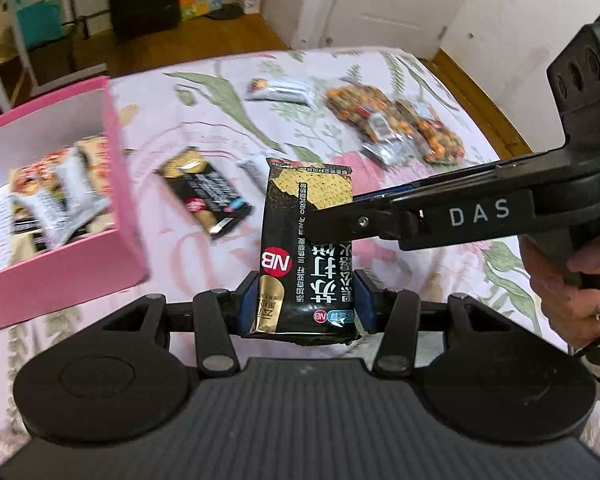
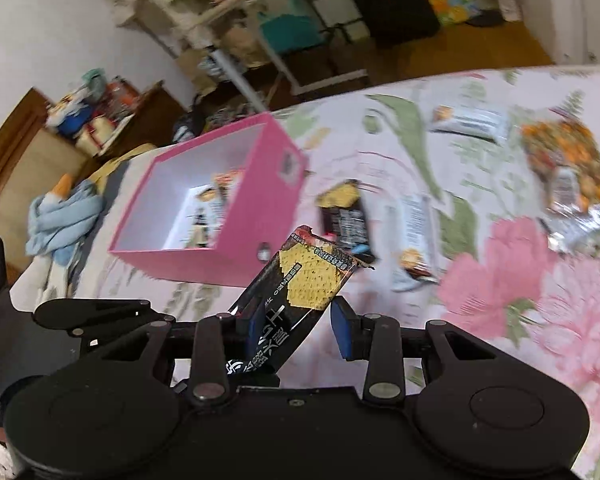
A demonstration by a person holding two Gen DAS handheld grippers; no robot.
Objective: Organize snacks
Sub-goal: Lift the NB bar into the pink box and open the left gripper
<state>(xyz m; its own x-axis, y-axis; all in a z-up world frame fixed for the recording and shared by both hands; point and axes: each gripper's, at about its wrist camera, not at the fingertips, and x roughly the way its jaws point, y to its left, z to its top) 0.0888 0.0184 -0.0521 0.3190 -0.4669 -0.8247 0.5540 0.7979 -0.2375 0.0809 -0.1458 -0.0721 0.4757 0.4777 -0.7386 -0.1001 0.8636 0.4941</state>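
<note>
Left wrist view: the left gripper (image 1: 306, 304) pinches one black cracker pack (image 1: 306, 248) by its lower end, blue pads on both edges, the pack standing up over the floral sheet (image 1: 400, 80). The right gripper (image 1: 320, 226) reaches in from the right and clamps the same pack at mid-height; a hand (image 1: 572, 276) holds its handle. On the sheet lie one more black pack (image 1: 204, 194), one white pack (image 1: 278, 90) and a heap of orange nut bags (image 1: 396, 122), too overlapped to count. The pink box (image 1: 60, 208) sits at left with several packs inside, blurred. Right wrist view: the cracker pack (image 2: 300, 288) leans left between the right gripper's (image 2: 300, 328) pads; the left pad presses it, the right pad's contact is unclear. Beyond sit the box (image 2: 236, 200), the black pack (image 2: 346, 216), two white packs (image 2: 414, 232) and the nut bags (image 2: 568, 164).
</note>
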